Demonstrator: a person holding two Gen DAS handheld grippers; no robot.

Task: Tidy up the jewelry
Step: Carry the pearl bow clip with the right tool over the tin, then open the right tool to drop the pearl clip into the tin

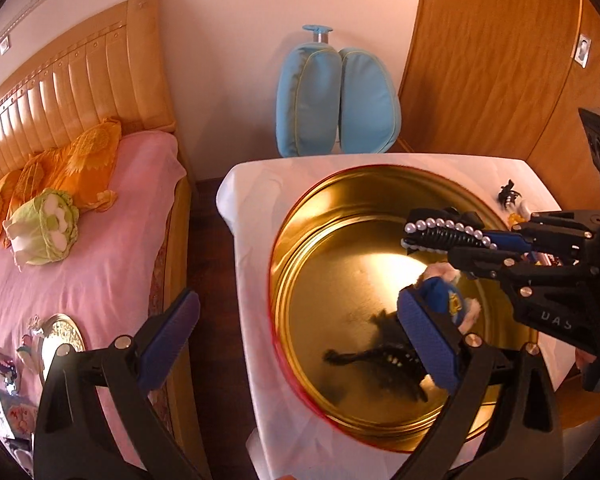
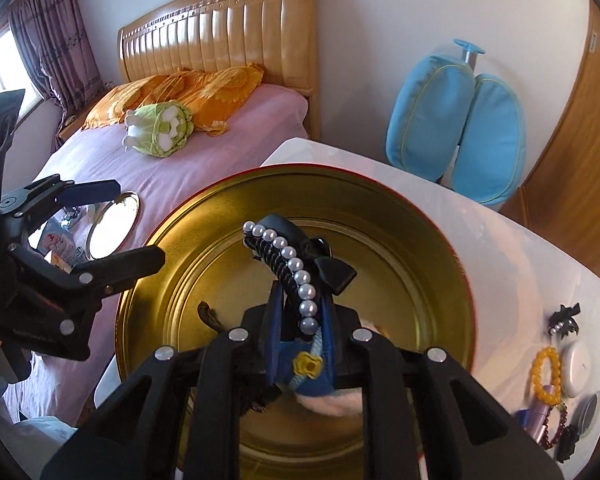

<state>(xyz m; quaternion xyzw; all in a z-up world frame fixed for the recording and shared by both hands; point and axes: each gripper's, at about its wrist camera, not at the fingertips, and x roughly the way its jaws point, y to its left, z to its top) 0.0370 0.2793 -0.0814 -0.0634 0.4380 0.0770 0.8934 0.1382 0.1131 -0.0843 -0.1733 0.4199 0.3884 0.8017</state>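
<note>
**A:** Checking right gripper [image 2: 300, 344] first: jaws pinched narrow on a black hair clip with a pearl row [image 2: 290, 270]. Clip sticks out past the tips toward 12 o'clock, hanging over the gold tin [image 2: 432, 240]. A blue plush piece with a yellow flower [image 2: 306, 376] sits right under the jaws.

**B:** Left one?

**A:** Left gripper [image 1: 296, 344] has its jaws spread wide, nothing between them. One blue pad [image 1: 168, 340] hangs over the bed edge at 9 o'clock, the other over the tin at 3. Left wrist view shows the right gripper [image 1: 420, 236] coming in from 3 o'clock with the clip [image 1: 444, 232] above the tin [image 1: 300, 280].

**B:** Inside the tin?

**A:** A fuzzy black item [image 1: 380, 356] on the tin floor, too blurred to say what it is. Tin stands on the white tabletop [image 2: 540, 248].

**B:** Rest of the jewelry?

**A:** At 3 o'clock on the tabletop in the right wrist view: a small black clip with pearls [image 2: 565, 319], a yellow bead bracelet [image 2: 546, 376], a dark red bead bracelet [image 2: 560, 428]. Further out at 10 o'clock, a pink bed [image 2: 220, 152] with a round mirror [image 2: 114, 224], a green plush [image 2: 158, 134] and orange pillows [image 2: 204, 88]. Blue chair back [image 2: 456, 128] at 1 o'clock.
</note>
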